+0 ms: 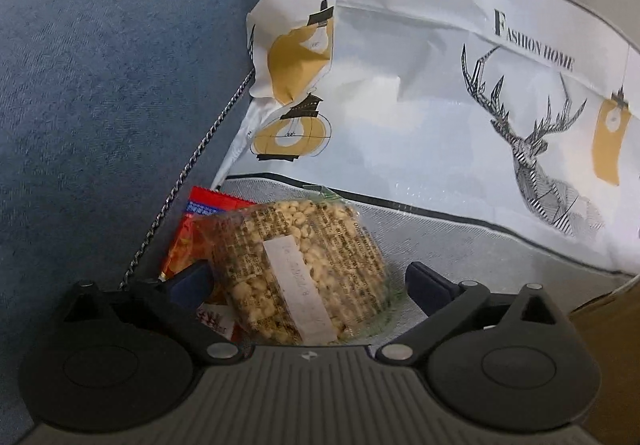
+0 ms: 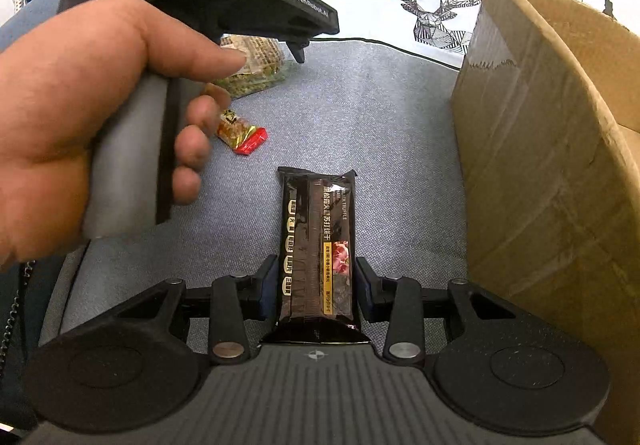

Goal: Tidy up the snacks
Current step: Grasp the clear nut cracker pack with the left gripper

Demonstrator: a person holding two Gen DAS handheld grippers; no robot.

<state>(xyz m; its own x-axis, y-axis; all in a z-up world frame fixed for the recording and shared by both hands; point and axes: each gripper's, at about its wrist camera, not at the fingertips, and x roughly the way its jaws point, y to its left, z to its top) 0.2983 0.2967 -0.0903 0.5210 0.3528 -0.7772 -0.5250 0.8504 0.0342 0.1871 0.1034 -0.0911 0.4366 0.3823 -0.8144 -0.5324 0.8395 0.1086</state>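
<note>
Right gripper is clamped on a glossy dark snack bar printed "BLACK TRUFFLE", above grey woven fabric. Left gripper stands wide apart around a clear crinkly bag of puffed grains. Behind is a white sheet reading "FASHION HOME".

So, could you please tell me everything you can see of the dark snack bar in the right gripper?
The dark snack bar is a long, flat packet in glossy brown-black wrapper with crimped ends, white and yellow print, and a small picture of reddish meat near its lower right. It points lengthwise away from the camera, above the grey fabric surface. The right gripper is shut on it, a blue pad against each long edge near the close end. Nothing else touches it; the cardboard box stands apart, to its right.
</note>
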